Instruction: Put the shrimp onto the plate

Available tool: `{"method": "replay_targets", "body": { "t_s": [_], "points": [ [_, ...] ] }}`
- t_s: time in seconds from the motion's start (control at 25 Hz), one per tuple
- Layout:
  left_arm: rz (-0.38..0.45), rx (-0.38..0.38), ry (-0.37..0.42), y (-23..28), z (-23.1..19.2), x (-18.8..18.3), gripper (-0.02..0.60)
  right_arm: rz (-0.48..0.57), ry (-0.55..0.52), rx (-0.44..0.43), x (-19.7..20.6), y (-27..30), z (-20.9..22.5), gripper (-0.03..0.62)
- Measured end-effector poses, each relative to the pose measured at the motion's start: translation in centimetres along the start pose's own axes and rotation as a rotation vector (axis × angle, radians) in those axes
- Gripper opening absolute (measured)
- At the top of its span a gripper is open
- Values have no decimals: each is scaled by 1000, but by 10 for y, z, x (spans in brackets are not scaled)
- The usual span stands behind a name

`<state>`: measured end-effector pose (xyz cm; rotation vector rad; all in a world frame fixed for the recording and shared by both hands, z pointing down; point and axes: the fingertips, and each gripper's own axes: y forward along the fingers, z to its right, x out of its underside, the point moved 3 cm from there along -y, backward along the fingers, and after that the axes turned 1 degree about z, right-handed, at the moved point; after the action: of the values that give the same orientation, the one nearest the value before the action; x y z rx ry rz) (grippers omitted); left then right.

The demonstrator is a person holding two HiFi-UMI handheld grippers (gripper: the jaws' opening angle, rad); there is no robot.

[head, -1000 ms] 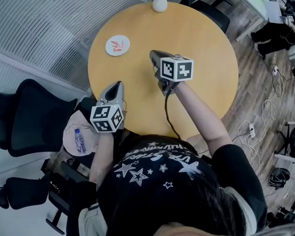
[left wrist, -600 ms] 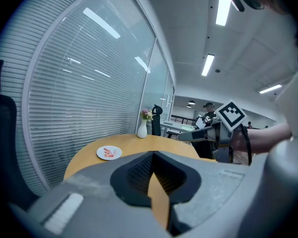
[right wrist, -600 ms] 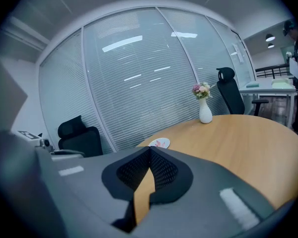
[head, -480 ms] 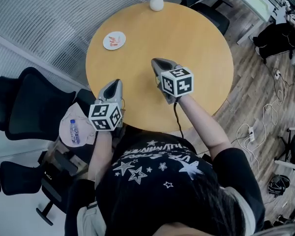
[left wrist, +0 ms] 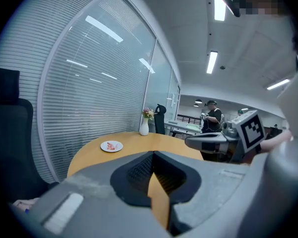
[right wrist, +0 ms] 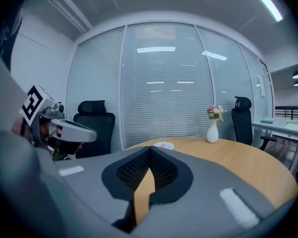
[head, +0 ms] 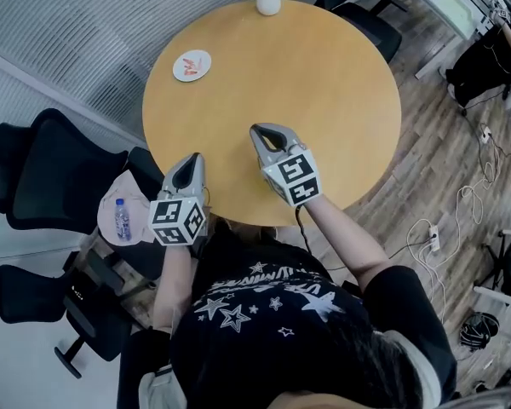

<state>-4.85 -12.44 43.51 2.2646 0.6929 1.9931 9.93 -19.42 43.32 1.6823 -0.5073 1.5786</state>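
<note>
Right gripper (head: 257, 131) drawn back nearer left gripper (head: 193, 158), both closed, empty

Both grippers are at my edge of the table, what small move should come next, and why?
Probably just lower both to rest on the table: the shrimp already lie on the plate at the far left, and the left gripper and right gripper are shut with nothing between their fingers, so no further pick seems needed.

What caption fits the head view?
Left gripper and right gripper, both shut, at the round table; shrimp lie on the plate.
</note>
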Motion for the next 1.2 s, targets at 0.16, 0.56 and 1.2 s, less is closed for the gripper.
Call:
{"method": "replay_targets", "body": {
  "t_s": [0.16, 0.56, 1.2],
  "points": [
    [-12, 8, -5, 3, 7, 5, 2, 6, 33, 10, 6, -11, 4, 0],
    [-6, 59, -29, -11, 13, 11, 2, -11, 67, 53, 23, -28, -11, -2],
    [52, 107, -26, -114, -1, 22, 2, 18, 1, 78, 7, -65, -121, -2]
  ]
}}
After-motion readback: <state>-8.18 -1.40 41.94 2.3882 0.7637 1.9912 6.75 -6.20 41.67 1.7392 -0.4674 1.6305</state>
